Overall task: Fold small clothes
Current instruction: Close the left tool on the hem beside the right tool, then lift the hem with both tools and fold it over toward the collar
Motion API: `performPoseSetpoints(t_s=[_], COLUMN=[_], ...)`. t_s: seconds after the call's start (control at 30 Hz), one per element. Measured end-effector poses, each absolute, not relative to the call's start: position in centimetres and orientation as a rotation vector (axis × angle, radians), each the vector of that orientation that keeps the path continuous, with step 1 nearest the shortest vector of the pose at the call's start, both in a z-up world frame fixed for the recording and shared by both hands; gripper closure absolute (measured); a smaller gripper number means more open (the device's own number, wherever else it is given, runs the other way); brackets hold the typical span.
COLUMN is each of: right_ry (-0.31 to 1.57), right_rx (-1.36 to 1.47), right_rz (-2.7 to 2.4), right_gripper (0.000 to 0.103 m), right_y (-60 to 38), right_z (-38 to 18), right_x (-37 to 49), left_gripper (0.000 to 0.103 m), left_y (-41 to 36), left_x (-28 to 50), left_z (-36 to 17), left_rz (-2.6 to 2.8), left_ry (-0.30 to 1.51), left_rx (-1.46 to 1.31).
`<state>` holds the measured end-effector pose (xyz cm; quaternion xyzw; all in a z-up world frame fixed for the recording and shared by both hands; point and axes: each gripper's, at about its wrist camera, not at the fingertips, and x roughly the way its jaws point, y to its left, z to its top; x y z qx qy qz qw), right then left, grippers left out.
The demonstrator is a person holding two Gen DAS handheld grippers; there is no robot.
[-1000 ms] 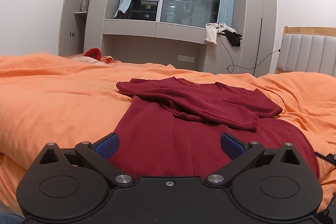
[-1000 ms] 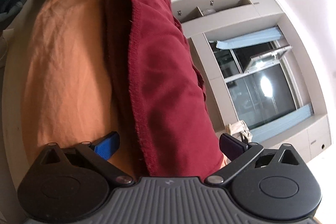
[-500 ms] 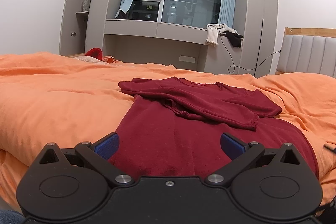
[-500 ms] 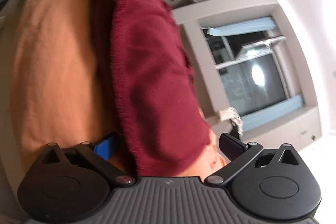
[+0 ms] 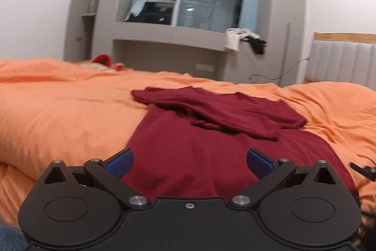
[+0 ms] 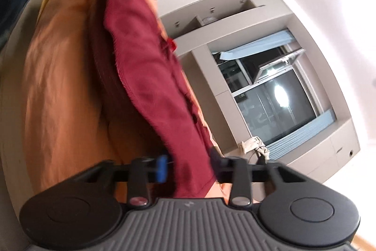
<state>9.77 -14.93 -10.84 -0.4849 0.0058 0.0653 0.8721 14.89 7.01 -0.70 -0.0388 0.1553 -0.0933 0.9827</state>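
Left wrist, soft maroon knit shirt (image 5: 211,152), rumpled orange duvet (image 5: 58,114)

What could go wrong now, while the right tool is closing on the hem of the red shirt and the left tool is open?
1. The right tool is closing on only the shirt edge, so the hem may slip out.
2. The left tool stands open above the hem; a one-sided lift could skew the fold.
3. The folded-in sleeves lie loose and may slide off.

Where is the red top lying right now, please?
In the left wrist view, the red top lies on the orange duvet, just ahead of the left gripper.
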Motion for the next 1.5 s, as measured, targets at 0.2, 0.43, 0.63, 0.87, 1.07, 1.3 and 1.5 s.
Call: performPoseSetpoints(t_s=[0.2, 0.43, 0.63, 0.87, 1.07, 1.3, 1.5], right_ry=[0.022, 0.043, 0.043, 0.095, 0.094, 0.095, 0.034], right_rx=[-0.822, -0.645, -0.637, -0.669, -0.741, -0.934, -0.863], right_rz=[0.189, 0.230, 0.233, 0.265, 0.378, 0.352, 0.169], right_gripper=[0.094, 0.095, 0.095, 0.092, 0.036, 0.028, 0.081], right_y=[-16.2, -18.9, -20.4, -20.7, -18.8, -15.5, -16.6], right_z=[-6.8, -2.3, -1.7, -3.3, -5.0, -8.2, -6.6], right_x=[9.6, 9.9, 9.1, 8.5, 7.1, 7.9, 8.6], left_gripper=[0.001, 0.001, 0.017, 0.094, 0.098, 0.098, 0.093], left_y=[3.0, -2.8, -3.2, -1.3, -1.6, -1.1, -1.4], left_x=[10.9, 11.5, 15.1, 14.7, 14.0, 13.4, 13.2], left_z=[-1.3, -4.7, -4.7, -3.2, -2.9, -2.7, -3.2], left_rz=[-0.426, -0.437, -0.246, -0.269, -0.288, -0.298, -0.283], left_ry=[0.168, 0.258, 0.308, 0.210, 0.189, 0.186, 0.187], left_rx=[0.182, 0.543, 0.555, 0.456, 0.443, 0.398, 0.435])
